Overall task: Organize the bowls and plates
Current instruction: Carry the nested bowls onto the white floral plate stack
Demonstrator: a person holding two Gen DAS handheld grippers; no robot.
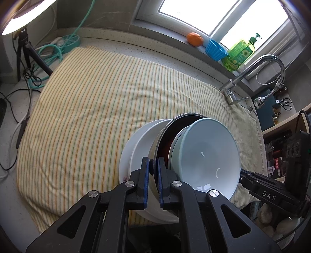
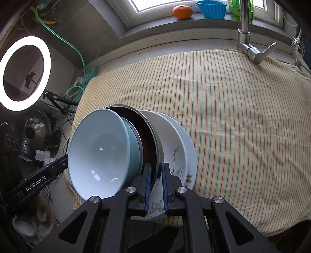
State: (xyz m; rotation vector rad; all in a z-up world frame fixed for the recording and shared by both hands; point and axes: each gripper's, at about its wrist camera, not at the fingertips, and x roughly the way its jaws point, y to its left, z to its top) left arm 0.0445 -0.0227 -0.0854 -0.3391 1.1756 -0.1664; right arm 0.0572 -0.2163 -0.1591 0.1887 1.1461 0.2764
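Both tongs, left [image 1: 153, 171] and right [image 2: 156, 176], pinch the steel bowl's [image 1: 155, 148] rim, nested stack tipped sideways

- Daylight blows out the window [image 1: 223, 17] panes to white.
- A lit ring light [image 2: 25, 73] glares.
- Fisheye warping bends edges; corners darken.
- Focus stays sharp.

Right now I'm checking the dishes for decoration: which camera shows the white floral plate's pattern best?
The right wrist view. There the white floral plate faces the camera, showing its leaf sprig and flowers beside the steel pan. In the left wrist view the same plate shows only its plain white back and rim.
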